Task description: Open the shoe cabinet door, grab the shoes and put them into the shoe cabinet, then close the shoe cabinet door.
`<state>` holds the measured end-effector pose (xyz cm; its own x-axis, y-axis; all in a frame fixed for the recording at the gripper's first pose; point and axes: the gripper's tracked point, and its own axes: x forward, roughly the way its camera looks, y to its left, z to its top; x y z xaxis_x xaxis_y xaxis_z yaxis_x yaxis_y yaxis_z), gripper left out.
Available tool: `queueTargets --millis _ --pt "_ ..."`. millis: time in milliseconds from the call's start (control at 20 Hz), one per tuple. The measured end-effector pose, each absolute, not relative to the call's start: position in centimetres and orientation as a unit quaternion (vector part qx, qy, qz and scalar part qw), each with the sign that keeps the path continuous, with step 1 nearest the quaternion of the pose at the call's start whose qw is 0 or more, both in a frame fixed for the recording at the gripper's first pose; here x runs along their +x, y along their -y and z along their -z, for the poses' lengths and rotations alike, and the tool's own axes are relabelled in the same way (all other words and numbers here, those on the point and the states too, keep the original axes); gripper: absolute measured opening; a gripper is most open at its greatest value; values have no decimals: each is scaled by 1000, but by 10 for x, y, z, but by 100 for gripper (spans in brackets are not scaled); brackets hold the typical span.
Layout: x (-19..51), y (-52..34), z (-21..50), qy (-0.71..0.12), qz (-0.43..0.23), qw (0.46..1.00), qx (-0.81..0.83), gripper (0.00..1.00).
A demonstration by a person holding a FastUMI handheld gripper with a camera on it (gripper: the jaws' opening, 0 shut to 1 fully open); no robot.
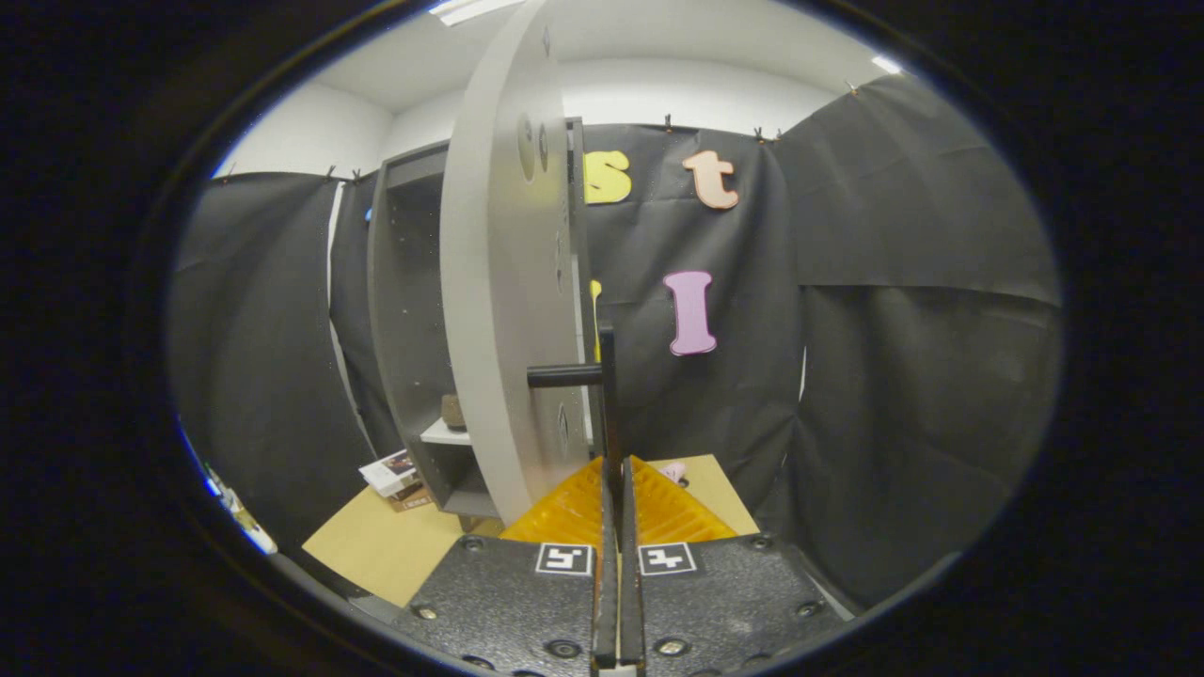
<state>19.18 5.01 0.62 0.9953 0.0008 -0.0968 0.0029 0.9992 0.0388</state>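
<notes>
The grey shoe cabinet (404, 310) stands just ahead to the left with its door (503, 282) swung open, edge-on to me. A black handle bar (607, 395) runs upright on a short stub off the door's face. My gripper (616, 467) is shut on the lower end of that bar, with one ridged pad (564, 512) on each side of it. Inside the cabinet, a brown shoe (453, 411) rests on a white shelf (442, 433). A small pink object (673, 470) lies just beyond the fingers on the tan surface; too little shows to say what it is.
A stack of booklets (395, 475) lies on the tan surface (376, 545) beside the cabinet's foot. Black cloth walls close in behind the cabinet and to the right. The open door stands between me and most of the cabinet's interior.
</notes>
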Motion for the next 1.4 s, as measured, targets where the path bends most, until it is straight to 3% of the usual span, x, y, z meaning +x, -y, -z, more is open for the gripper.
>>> queueTargets --millis 350,400,450,500,600,650,800,900,1400 --pt "163 -40 26 -72 39 997 6 9" --pt "157 -38 30 -75 40 996 -4 14" --pt "151 -37 35 -80 42 996 -11 21" --pt "144 -37 43 -84 45 995 -15 37" --pt "132 -44 53 -84 43 995 -16 55" --pt "126 -50 60 -84 43 995 -19 60" --pt "113 -72 80 -78 38 996 -7 87" --pt "113 -93 91 -67 31 997 -4 96" --pt "169 -214 225 -146 -38 988 -35 100"
